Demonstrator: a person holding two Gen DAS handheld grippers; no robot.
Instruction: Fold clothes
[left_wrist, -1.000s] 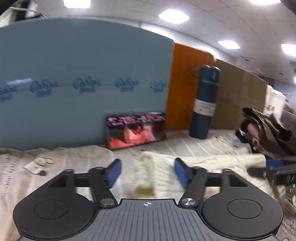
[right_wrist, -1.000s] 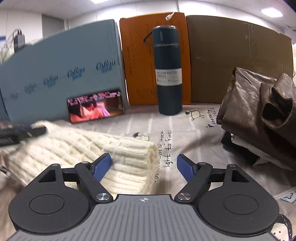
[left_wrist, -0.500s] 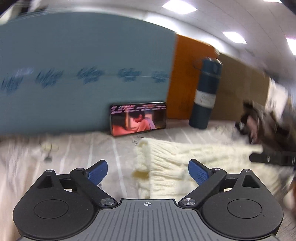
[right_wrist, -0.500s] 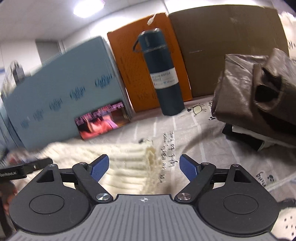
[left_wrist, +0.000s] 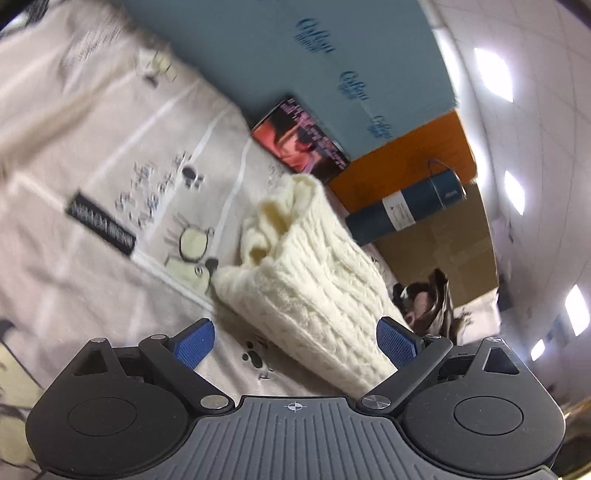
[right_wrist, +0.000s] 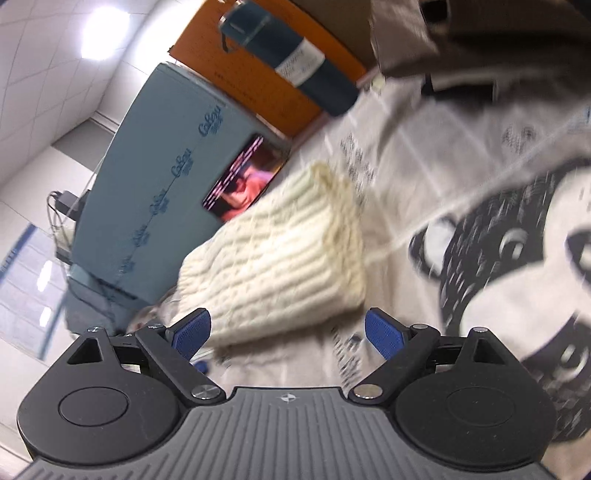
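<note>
While both your left gripper (left_wrist: 295, 339) and right gripper (right_wrist: 287, 330) stand spread and empty, the cream cable-knit sweater (left_wrist: 314, 280) lies folded beside the propped phone (left_wrist: 301, 142), soft and bulky, so pinch its thick folded edge.

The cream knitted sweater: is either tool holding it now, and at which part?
Nothing is held. The left tool and the right tool are both open, and the folded sweater lies free on the printed sheet.
</note>
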